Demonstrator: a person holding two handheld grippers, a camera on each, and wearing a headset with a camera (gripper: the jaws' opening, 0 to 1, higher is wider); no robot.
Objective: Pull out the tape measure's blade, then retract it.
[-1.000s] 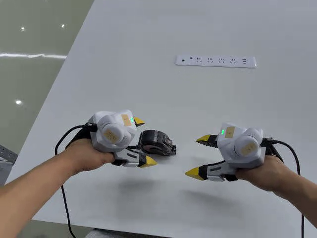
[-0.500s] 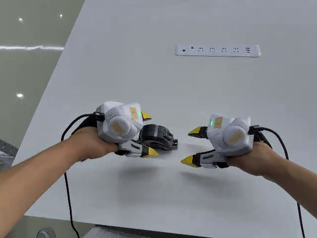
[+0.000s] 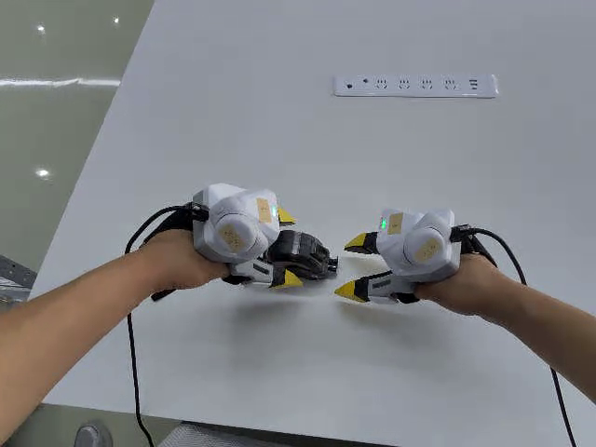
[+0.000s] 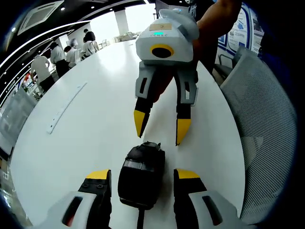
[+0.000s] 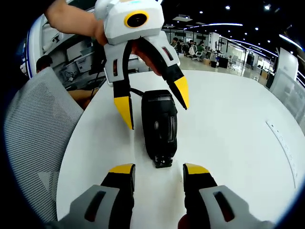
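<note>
A black tape measure (image 3: 303, 254) lies on the white table (image 3: 279, 121). My left gripper (image 3: 287, 248) is open and straddles it, one yellow-tipped jaw on each side of the case (image 4: 141, 174), with small gaps showing. Facing it from the other side, my right gripper (image 3: 351, 266) is open, its tips just short of the tape measure's blade end (image 5: 162, 162). In the right gripper view the case (image 5: 159, 125) lies straight ahead, between the left gripper's (image 5: 153, 102) jaws. The left gripper view has the right gripper (image 4: 161, 126) hanging open just beyond the case.
A white power strip (image 3: 414, 86) lies far back on the table. The table's left edge (image 3: 98, 121) drops to the floor, and the near edge runs under my forearms. Cables trail from both grippers. A grey mesh chair (image 4: 267, 119) stands beside the table.
The two grippers have closed in on each other. The left one slid forward so the tape measure now sits between its jaws; the right one moved left up to the tape measure's end.
</note>
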